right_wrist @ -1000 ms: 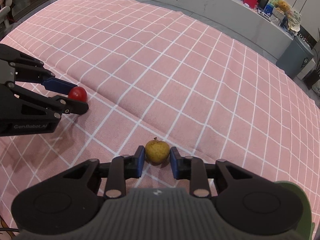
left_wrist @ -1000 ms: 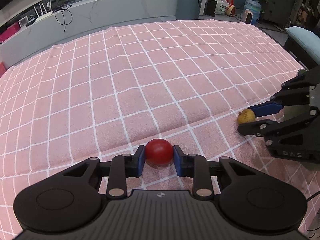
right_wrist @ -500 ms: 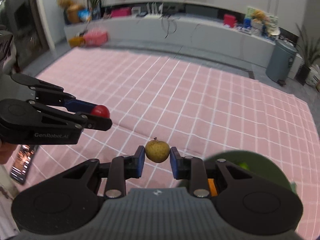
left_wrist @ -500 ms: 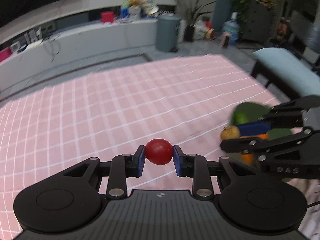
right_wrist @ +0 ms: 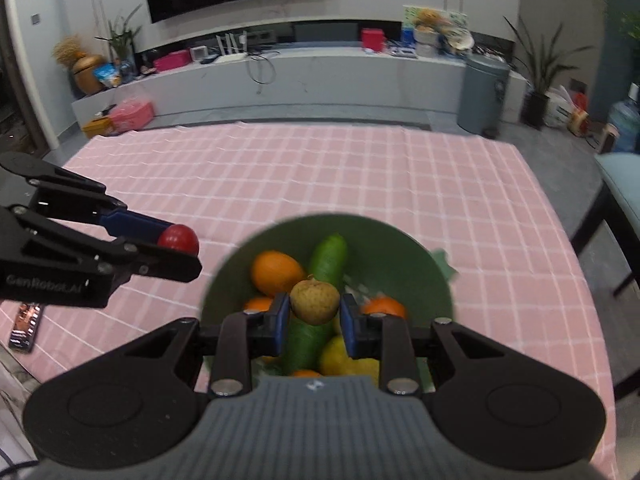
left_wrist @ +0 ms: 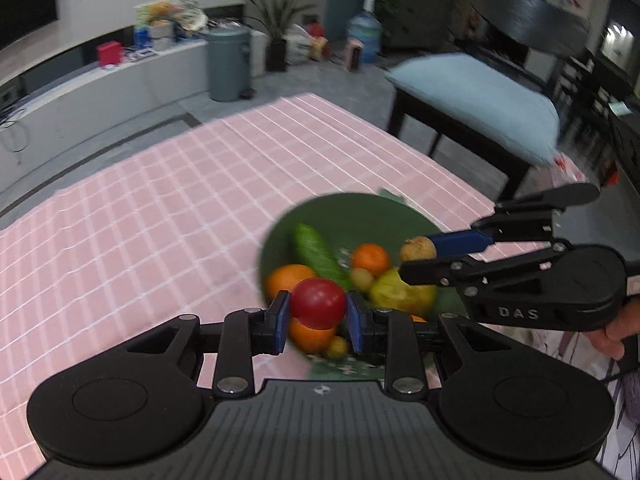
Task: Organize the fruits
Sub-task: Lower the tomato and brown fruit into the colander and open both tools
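Note:
My left gripper (left_wrist: 318, 312) is shut on a round red fruit (left_wrist: 318, 302), held in the air by the near left rim of a green bowl (left_wrist: 356, 212). My right gripper (right_wrist: 315, 314) is shut on a small yellow-brown fruit (right_wrist: 315, 302), hanging over the same bowl (right_wrist: 424, 268). Inside lie several oranges (right_wrist: 277, 272), a green cucumber (right_wrist: 328, 258) and a yellow fruit (left_wrist: 402, 294). In the left wrist view the right gripper (left_wrist: 416, 258) comes in from the right with the yellow-brown fruit (left_wrist: 418, 249). In the right wrist view the left gripper (right_wrist: 188, 252) enters from the left with the red fruit (right_wrist: 178, 238).
A pink checked cloth (right_wrist: 340, 172) covers the table. A phone (right_wrist: 26, 326) lies at its near left edge. A dark chair with a light blue cushion (left_wrist: 480, 100) stands beyond the table's right side. A hand (left_wrist: 618, 332) grips the right tool.
Both grippers have lifted off the cloth with their fruit and swung right, so the green bowl of fruit now lies under and just ahead of them.

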Available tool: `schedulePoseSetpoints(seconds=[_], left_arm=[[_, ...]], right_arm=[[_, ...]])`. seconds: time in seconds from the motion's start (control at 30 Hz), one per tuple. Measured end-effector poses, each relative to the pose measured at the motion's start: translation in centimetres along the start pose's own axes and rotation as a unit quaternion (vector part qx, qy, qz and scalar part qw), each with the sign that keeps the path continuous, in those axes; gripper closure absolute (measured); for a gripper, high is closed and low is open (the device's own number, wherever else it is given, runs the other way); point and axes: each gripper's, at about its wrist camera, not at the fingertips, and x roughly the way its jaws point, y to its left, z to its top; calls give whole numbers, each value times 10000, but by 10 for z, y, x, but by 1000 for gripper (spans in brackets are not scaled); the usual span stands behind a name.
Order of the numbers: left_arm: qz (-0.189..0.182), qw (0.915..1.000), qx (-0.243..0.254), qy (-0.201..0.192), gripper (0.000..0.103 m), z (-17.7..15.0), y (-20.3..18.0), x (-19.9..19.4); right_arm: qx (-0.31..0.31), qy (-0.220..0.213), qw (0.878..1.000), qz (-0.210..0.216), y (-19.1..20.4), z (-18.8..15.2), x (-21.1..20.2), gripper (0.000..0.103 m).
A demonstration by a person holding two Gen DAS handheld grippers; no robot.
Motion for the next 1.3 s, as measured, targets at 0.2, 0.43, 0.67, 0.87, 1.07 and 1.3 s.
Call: schedulePoseSetpoints(seconds=[0.2, 0.43, 0.67, 0.87, 1.07, 1.3], left_arm=[[-32, 9991, 183, 369, 70, 4, -19, 36], [33, 9965, 375, 753, 70, 2, -22, 65], [36, 9926, 582, 1067, 70, -1, -23, 82], [8, 9923, 554, 1107, 69, 0, -21, 85], [30, 9925, 619, 1050, 56, 0, -25, 76], [252, 9953, 699, 623, 50, 4, -31, 30]], right_arm=[[7, 170, 9998, -46, -19, -14, 16, 80], [-139, 249, 9996, 18, -24, -10, 42, 80], [-44, 381, 9992, 136, -32, -9, 67, 80], [40, 437, 9989, 175, -31, -11, 74, 79], [89, 362, 9992, 127, -30, -11, 63, 71], [317, -103, 9994, 96, -29, -4, 18, 60]])
